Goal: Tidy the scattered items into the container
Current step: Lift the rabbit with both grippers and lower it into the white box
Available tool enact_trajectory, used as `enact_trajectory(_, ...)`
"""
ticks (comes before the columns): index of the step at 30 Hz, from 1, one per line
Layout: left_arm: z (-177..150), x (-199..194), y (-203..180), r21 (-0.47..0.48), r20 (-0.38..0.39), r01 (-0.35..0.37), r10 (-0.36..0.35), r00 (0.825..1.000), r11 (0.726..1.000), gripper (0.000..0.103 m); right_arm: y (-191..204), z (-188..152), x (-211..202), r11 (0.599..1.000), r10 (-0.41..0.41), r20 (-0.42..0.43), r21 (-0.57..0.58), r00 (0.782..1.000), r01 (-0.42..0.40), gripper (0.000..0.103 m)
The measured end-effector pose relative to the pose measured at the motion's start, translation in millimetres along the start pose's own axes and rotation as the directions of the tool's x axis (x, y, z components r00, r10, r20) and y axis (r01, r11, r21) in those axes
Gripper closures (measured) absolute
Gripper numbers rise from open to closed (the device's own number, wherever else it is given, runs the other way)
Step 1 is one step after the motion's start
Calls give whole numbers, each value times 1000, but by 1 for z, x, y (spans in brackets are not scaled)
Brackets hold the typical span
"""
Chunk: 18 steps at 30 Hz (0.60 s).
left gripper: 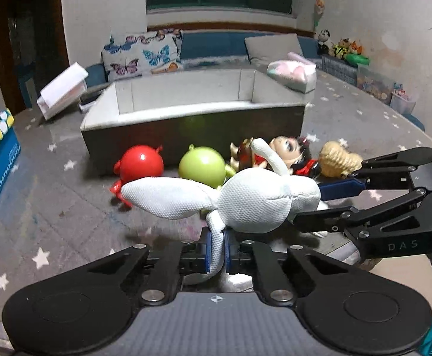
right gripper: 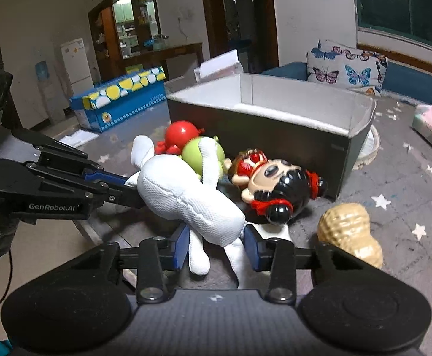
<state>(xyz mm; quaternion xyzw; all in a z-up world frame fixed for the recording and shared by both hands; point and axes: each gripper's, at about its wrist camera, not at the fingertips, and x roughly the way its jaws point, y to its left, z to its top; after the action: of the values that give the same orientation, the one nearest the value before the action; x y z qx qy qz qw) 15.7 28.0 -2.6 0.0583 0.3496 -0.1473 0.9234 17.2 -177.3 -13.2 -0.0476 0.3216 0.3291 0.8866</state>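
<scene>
A white plush toy (left gripper: 245,204) hangs just above the grey starred mat, held from two sides. My left gripper (left gripper: 217,252) is shut on one of its thin limbs. My right gripper (right gripper: 216,249) is shut on its lower body, with both legs dangling between the blue pads. Each gripper shows in the other's view: the right gripper (left gripper: 319,204) reaches in from the right, the left gripper (right gripper: 130,191) from the left. Behind the plush lie a red round toy (left gripper: 140,161), a green round toy (left gripper: 201,166), a black-haired doll (right gripper: 272,187) and a peanut-shaped toy (right gripper: 349,231). The grey open box (left gripper: 192,109) stands just beyond them.
A blue box with yellow and white spots (right gripper: 121,101) stands at the left. A butterfly cushion (left gripper: 141,53) and a blue sofa sit behind the container. A pink and white packet (left gripper: 293,74) lies at the right. White papers (left gripper: 61,89) lean near the container's left corner.
</scene>
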Motion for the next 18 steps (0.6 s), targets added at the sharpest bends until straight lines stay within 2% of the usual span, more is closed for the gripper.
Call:
enact_trajectory(8,31,-17,0,-15,91,11,-9,996,1000,94,-7,25,-26,1000,3,91,22,996,-5,64)
enact_trajectory(18,82,-1,13,-36,134,3,2,991,999,93,-32,73,-26,999,-34,169,17,985,32,64)
